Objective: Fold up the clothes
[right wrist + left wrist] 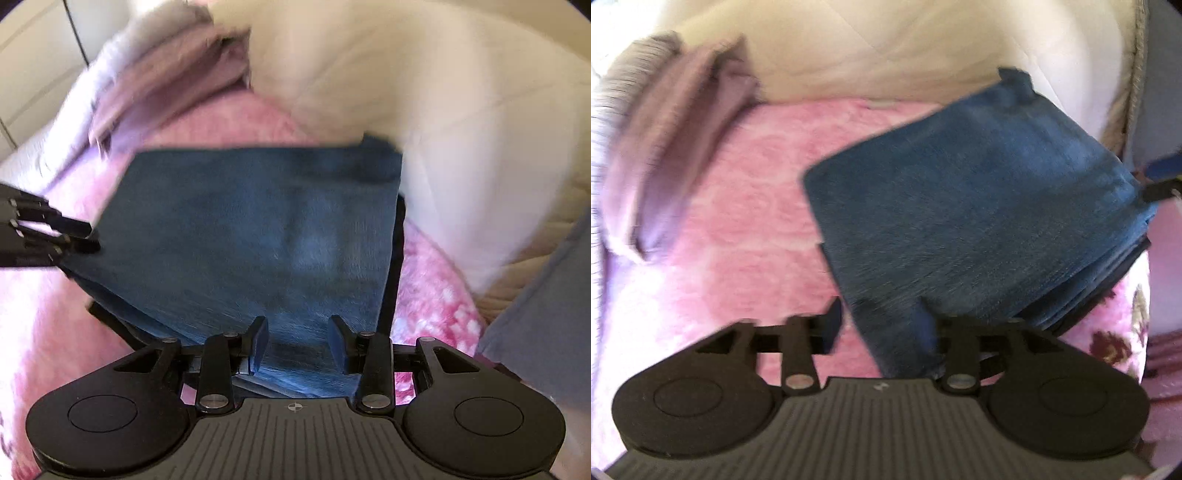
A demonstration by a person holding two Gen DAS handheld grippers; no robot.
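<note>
Both jaws stand apart over folded blue jeans (258,236) on the pink blanket (738,206), mauve garment (665,147) at ten o'clock; folding seems finished, stacking likely next.

One folded pair of blue jeans (979,206) lies just ahead of the fingertips. One mauve garment (668,147) sits ahead to the left, crumpled. One pink fleece blanket (738,221) lies under both. One cream quilted cover (886,48) lies beyond them. Two grippers show: the left gripper (882,325) and the right gripper (298,341).
</note>
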